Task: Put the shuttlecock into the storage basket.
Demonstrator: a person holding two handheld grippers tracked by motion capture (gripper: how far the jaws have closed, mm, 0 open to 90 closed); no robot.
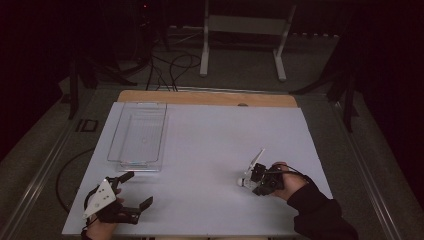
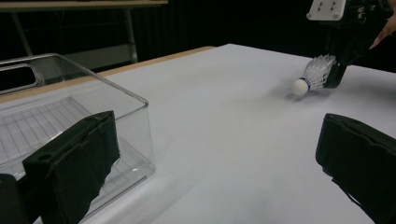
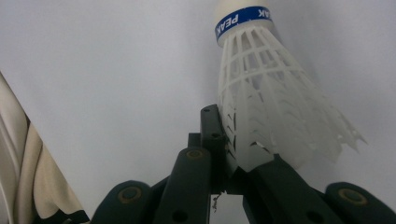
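A white plastic shuttlecock (image 3: 271, 112) with a blue band below its cork lies on the white table top, cork pointing away from my right gripper (image 3: 233, 154), whose jaws are shut on the skirt's rim. From above, the shuttlecock (image 1: 244, 181) sits at the table's right front with the right gripper (image 1: 260, 179) just behind it. In the left gripper view, the shuttlecock (image 2: 312, 78) shows far off under the right gripper (image 2: 336, 70). My left gripper (image 1: 136, 191) rests at the front left with its jaws wide apart and nothing between them.
A clear plastic bin (image 1: 138, 135) stands empty at the table's left, its near corner (image 2: 140, 130) close to my left jaw. The white table top (image 1: 210, 145) has a wooden strip at its far edge. Cables and a white stand lie on the floor beyond.
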